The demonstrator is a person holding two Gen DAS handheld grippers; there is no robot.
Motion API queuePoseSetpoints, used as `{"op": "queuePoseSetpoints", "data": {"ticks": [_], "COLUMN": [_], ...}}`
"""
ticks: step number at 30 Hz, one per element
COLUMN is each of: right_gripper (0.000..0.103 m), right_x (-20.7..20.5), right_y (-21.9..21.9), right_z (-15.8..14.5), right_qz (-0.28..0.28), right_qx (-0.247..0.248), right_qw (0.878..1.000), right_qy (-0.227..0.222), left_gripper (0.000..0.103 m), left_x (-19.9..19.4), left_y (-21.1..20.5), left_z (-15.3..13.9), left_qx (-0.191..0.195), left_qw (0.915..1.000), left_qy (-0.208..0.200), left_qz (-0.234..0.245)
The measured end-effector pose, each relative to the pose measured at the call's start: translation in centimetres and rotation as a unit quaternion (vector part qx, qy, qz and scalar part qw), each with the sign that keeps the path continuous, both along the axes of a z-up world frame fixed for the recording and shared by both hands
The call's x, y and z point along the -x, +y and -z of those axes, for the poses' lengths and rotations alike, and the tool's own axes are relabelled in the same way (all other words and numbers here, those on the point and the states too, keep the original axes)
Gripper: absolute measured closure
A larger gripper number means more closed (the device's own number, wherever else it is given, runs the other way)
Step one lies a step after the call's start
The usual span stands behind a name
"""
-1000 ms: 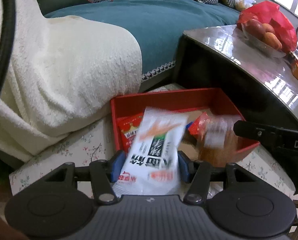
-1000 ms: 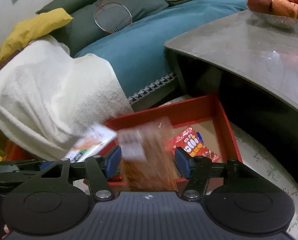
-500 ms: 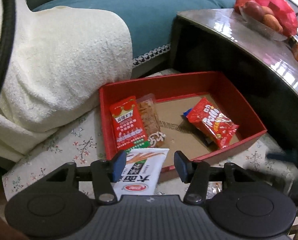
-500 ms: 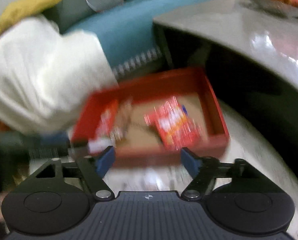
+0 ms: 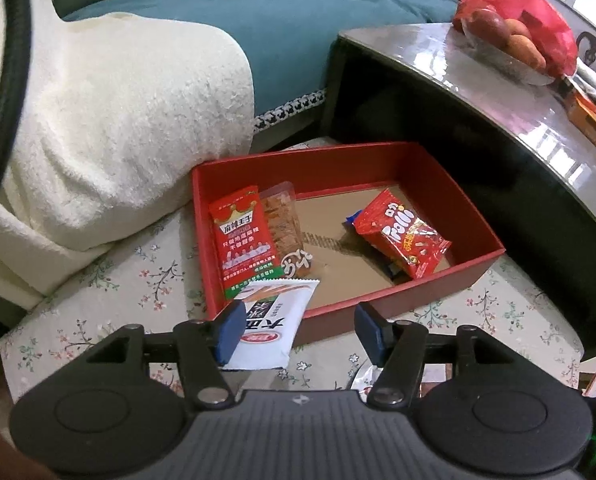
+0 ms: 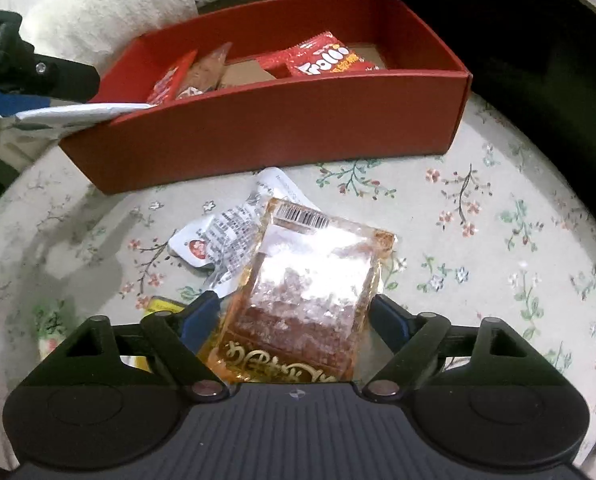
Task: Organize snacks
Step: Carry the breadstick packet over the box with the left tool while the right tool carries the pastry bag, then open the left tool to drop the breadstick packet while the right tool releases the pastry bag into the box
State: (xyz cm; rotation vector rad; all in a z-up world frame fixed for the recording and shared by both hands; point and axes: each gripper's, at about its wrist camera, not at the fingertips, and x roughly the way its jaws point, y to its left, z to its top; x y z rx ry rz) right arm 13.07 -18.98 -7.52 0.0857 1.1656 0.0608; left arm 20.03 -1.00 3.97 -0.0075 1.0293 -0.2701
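A red box (image 5: 478, 256) stands on the floral cloth and holds a red crown-printed packet (image 5: 243, 236), a brown snack packet (image 5: 285, 224) and a red Pollo packet (image 5: 402, 236). My left gripper (image 5: 298, 332) hovers at the box's near-left corner. Its jaws are opening; a white snack packet (image 5: 269, 320) leans on the left pad and over the rim, clear of the right pad. My right gripper (image 6: 295, 318) is low over the cloth before the box wall (image 6: 277, 120). Its jaws are opening around an amber packet (image 6: 314, 276) that lies on the cloth.
A crumpled white packet (image 6: 225, 240) and a yellow item (image 6: 159, 304) lie beside the amber one. A dark glossy table (image 5: 498, 92) with a fruit bowl (image 5: 510, 40) rises right of the box. A cream blanket (image 5: 117, 120) and teal sofa (image 5: 277, 20) lie behind.
The right gripper released the brown packet it held over the box, sank to the cloth and spread its jaws around the amber packet. The left jaws widened and the white packet slid lower.
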Motion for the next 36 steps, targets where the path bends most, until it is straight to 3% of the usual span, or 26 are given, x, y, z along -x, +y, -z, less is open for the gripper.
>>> {"op": "queuePoseSetpoints", "data": {"ticks": [6,17,26,36], "right_gripper": [0.030,0.031,0.031,0.033], "right_x": [0.5,0.0,-5.5,-9.6], "right_y": [-1.5,-3.4,-2.7,-2.1], "right_z": [-0.6,-4.8,-7.9,-7.3], "right_qz": [-0.009,0.010,0.009,0.022], "right_qx": [-0.027,-0.070,-0.081,-0.064], "right_qw": [1.000,0.995,0.986,0.984], "right_qy": [-0.004,-0.077,-0.142,-0.165], "left_gripper": [0.050,0.050,0.050,0.050], "left_x": [-0.1,-0.8,-1.7,-2.6], "left_y": [-0.3,-0.3,-0.6,0.2], "left_z": [0.4,0.4,1.4,2.3], "left_qx": [0.004,0.008,-0.002,-0.003], "left_qw": [1.0000,1.0000,0.9999,0.9995], "left_qy": [0.007,0.004,0.013,0.023], "left_qz": [-0.002,-0.005,-0.005,-0.023]}}
